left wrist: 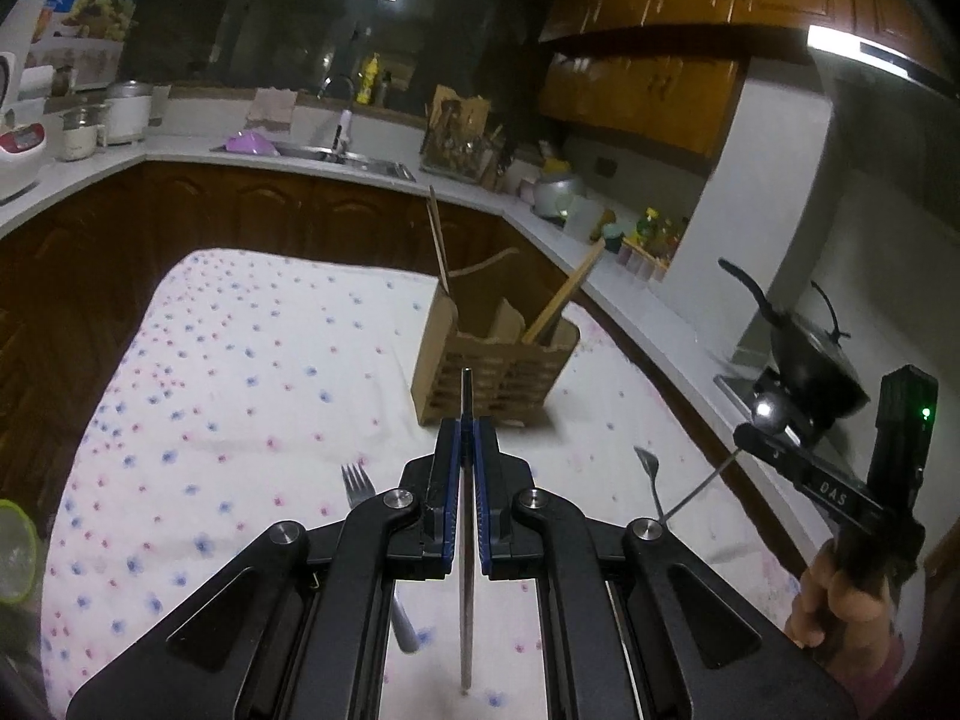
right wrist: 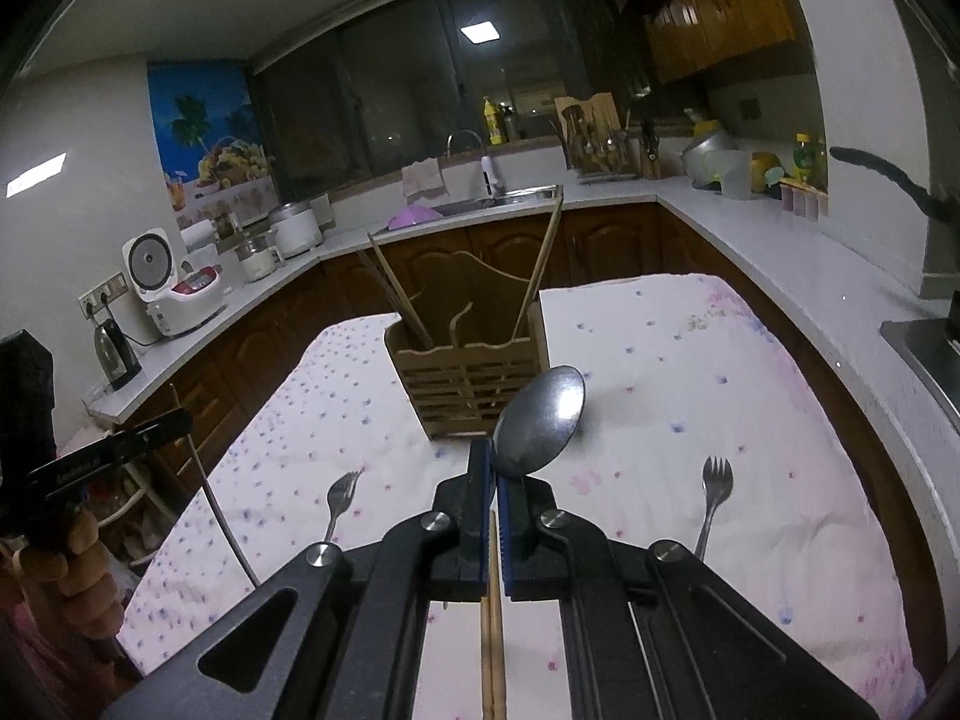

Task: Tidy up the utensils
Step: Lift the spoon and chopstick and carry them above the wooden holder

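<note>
The wooden caddy (right wrist: 465, 381) on the cloth-covered desk (right wrist: 690, 396) holds chopsticks (right wrist: 396, 294) in its left and right compartments. Before it, left gripper (left wrist: 467, 420) clamps a metal chopstick (left wrist: 464, 540); right gripper (right wrist: 495, 456) clamps a spoon (right wrist: 543, 420). Forks (right wrist: 714, 495) lie nearby.

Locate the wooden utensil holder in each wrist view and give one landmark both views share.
Left wrist view: the holder stands on the cloth just above centre, right behind the left gripper.
Right wrist view: the holder stands at centre, behind the spoon.
Shared landmark: the yellow bottle by the window.
</note>
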Demonstrator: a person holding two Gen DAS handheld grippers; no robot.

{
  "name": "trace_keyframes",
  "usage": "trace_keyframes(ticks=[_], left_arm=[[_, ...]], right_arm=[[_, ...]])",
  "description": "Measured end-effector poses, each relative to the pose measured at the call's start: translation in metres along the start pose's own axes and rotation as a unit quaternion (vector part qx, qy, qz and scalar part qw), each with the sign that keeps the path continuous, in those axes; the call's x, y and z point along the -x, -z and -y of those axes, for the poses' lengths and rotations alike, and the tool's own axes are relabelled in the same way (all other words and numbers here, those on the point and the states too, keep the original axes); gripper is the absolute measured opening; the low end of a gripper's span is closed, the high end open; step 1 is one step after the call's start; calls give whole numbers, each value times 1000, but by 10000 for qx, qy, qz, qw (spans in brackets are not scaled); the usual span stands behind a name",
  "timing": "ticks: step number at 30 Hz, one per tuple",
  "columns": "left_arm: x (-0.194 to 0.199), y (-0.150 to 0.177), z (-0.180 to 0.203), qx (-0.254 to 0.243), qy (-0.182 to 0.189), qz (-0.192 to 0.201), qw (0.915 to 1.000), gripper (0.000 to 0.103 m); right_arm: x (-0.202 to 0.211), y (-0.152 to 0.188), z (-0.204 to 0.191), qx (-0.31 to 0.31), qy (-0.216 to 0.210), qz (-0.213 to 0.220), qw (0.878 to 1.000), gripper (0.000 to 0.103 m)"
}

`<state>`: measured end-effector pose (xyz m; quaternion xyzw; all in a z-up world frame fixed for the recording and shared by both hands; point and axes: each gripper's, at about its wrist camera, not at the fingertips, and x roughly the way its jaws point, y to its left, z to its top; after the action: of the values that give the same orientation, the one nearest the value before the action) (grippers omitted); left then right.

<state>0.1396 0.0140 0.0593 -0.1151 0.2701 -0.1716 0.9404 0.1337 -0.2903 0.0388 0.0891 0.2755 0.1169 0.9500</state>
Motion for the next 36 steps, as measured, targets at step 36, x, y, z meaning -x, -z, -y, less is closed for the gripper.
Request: trace_keyframes(ticks=[36], left_arm=[[-65, -139, 12, 236, -185, 2052, 9783, 4]], right_arm=[[-57, -120, 9, 139, 256, 927, 9953, 2]])
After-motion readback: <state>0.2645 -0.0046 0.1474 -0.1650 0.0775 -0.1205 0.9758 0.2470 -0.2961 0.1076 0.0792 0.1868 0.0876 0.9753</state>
